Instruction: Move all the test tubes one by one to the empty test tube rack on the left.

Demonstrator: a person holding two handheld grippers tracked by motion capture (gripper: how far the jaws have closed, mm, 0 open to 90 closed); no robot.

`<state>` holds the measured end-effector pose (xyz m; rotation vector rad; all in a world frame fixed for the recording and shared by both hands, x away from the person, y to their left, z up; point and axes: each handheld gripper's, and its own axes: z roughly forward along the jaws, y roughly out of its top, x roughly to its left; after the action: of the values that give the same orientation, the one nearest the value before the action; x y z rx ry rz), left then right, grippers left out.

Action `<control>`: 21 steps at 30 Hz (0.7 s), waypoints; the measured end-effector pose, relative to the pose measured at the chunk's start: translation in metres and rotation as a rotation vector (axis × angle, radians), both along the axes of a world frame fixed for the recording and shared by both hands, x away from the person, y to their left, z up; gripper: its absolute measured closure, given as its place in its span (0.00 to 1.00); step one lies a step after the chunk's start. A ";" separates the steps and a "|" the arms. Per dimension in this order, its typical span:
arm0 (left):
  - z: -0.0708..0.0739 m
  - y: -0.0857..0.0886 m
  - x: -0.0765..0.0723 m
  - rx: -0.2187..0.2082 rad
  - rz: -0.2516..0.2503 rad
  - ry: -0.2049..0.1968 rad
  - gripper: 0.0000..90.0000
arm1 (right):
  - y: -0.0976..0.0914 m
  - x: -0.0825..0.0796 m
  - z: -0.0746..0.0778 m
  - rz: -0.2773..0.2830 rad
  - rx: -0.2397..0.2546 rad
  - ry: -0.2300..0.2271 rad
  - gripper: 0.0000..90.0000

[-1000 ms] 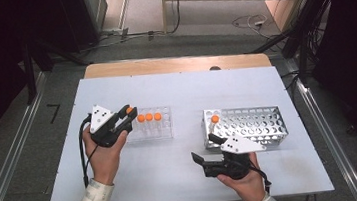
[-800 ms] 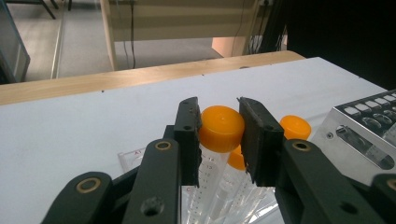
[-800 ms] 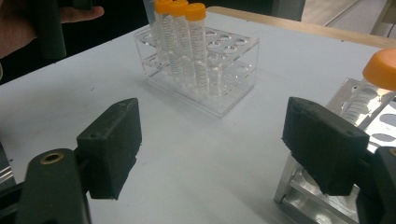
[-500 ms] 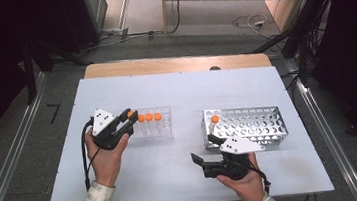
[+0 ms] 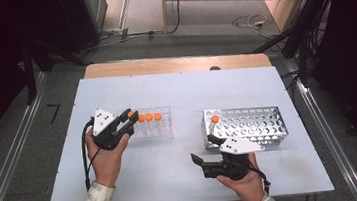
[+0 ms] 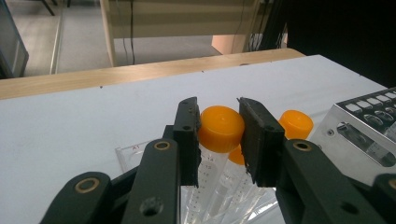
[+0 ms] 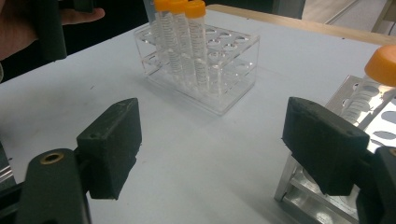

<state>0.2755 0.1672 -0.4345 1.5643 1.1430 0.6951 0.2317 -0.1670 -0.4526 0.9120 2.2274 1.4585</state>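
The left tool [image 6: 218, 135] is clamped on an orange-capped tube [image 6: 220, 128] standing in the clear rack [image 5: 165, 128]; the right tool [image 7: 212, 140] rests spread apart beside the metal rack [image 5: 264, 124].

A lab – tube racks [image 5: 155, 123] on a white table [image 5: 175, 88], cables beyond

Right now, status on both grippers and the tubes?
Left gripper shut on orange-capped tube in clear rack. Right gripper open, idle beside metal rack. Nothing blocking.
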 end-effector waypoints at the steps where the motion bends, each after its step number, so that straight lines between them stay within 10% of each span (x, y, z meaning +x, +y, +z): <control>1: 0.000 0.000 0.000 -0.001 0.000 0.001 0.77 | 0.000 0.000 0.000 0.000 0.000 -0.001 0.20; 21: 0.000 0.000 0.000 -0.021 -0.007 0.021 0.67 | -0.001 0.000 0.000 0.001 0.002 -0.001 0.20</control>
<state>0.2750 0.1672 -0.4347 1.5611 1.1562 0.6615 0.2317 -0.1675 -0.4522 0.9103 2.2261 1.4617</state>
